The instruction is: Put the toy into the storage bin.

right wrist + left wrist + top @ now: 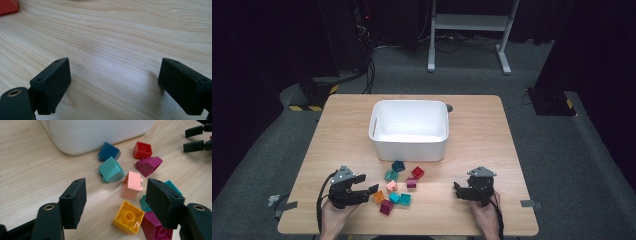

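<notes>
Several small toy bricks lie loose on the wooden table (472, 130) in front of a white bin (410, 145). My left gripper (368, 183) is at the cluster's left edge. In the left gripper view it (116, 197) stands open, with an orange-yellow brick (128, 217) on the table in the gap, untouched by either pad. Past it lie a pink brick (132, 184), a teal one (111, 170), a dark blue one (108, 151), a red one (142, 150) and a magenta one (148, 165). My right gripper (459, 190) (113, 77) stands open over bare wood.
The white bin (100, 132) sits mid-table and looks empty. Another magenta brick (156, 227) and a teal one (172, 186) lie by my left gripper's right jaw. A red brick's corner (7, 6) lies far from my right gripper. Table edges are close behind both hands.
</notes>
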`<state>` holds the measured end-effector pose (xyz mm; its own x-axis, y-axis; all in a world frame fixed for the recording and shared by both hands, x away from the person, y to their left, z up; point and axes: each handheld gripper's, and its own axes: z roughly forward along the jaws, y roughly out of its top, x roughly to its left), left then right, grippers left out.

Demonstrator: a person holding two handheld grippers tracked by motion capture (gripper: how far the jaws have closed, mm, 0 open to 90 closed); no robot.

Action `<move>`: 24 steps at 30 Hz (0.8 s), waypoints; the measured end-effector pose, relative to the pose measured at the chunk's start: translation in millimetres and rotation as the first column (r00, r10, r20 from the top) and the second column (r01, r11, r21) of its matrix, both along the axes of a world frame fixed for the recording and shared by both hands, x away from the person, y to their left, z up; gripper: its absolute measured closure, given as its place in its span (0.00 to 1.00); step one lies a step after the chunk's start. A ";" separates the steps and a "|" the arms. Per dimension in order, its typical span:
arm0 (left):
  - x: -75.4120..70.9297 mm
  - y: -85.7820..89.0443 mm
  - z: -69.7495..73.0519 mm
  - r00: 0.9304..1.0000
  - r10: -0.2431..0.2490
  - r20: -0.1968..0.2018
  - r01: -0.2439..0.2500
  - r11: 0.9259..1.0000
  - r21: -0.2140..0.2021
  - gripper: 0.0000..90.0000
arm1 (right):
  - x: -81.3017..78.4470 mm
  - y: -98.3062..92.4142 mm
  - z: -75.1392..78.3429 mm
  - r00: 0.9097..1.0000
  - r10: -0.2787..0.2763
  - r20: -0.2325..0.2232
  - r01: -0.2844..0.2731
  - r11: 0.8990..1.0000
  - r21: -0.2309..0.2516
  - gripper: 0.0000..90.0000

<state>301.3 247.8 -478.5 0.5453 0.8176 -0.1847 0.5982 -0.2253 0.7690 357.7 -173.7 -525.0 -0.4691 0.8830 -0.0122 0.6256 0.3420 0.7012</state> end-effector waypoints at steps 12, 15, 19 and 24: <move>-5.1 -4.8 -22.4 1.000 -0.003 -0.013 0.004 0.999 0.049 0.60 | 0.0 0.0 0.0 1.000 0.000 0.000 0.000 1.000 0.000 0.12; -5.4 -6.7 -25.8 1.000 -0.009 -0.017 0.010 0.999 0.052 0.65 | 0.0 0.0 0.0 1.000 0.000 0.000 0.000 1.000 0.000 0.12; -5.1 -6.0 -28.1 1.000 -0.016 -0.018 0.017 0.999 0.049 0.71 | 0.0 0.0 0.0 1.000 0.000 0.000 0.000 1.000 0.000 0.12; -4.8 -6.1 -29.5 1.000 -0.019 -0.020 0.019 0.999 0.047 0.76 | 0.0 0.0 0.0 1.000 0.000 0.000 0.000 1.000 0.000 0.12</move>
